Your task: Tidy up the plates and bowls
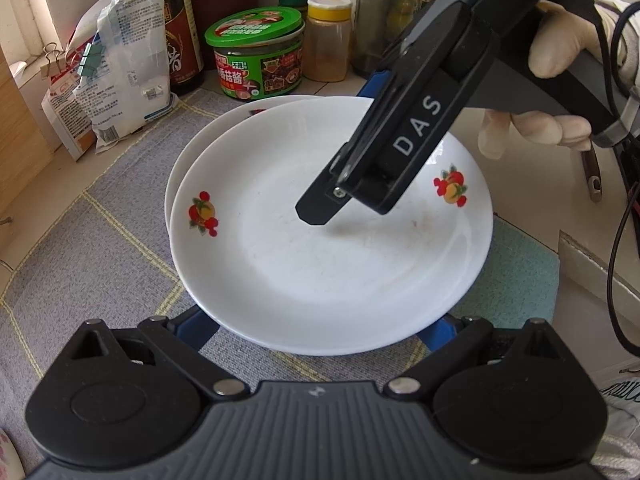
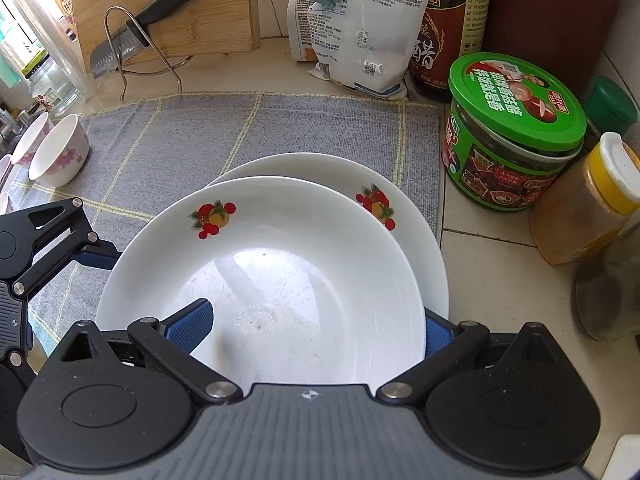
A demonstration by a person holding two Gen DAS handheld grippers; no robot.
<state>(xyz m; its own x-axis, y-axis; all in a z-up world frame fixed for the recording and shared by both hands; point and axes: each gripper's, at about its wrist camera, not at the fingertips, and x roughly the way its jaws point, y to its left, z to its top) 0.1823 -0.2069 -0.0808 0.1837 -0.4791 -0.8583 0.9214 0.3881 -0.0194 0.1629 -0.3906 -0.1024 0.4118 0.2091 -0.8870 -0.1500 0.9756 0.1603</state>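
Observation:
Two white plates with fruit prints lie on a grey mat (image 2: 248, 128). The top plate (image 1: 320, 248) (image 2: 280, 264) sits offset over the lower plate (image 1: 208, 128) (image 2: 416, 240). My left gripper (image 1: 318, 330) (image 2: 100, 256) is open at the top plate's near rim, its blue fingertips (image 1: 196, 326) hidden under the rim. My right gripper (image 1: 346, 144) (image 2: 312, 330) is open and straddles the opposite rim, with one finger above the plate's hollow and the other outside the rim. Two small flowered bowls (image 2: 60, 152) stand at the mat's left edge.
A green-lidded jar (image 1: 256, 52) (image 2: 516, 128), a yellow-capped spice jar (image 1: 328, 40) (image 2: 588, 200), a dark sauce bottle (image 2: 452, 24) and clipped bags (image 1: 116, 76) (image 2: 360, 20) crowd the tiled counter behind the plates. A knife (image 2: 132, 36) rests on a wire rack against a wooden board.

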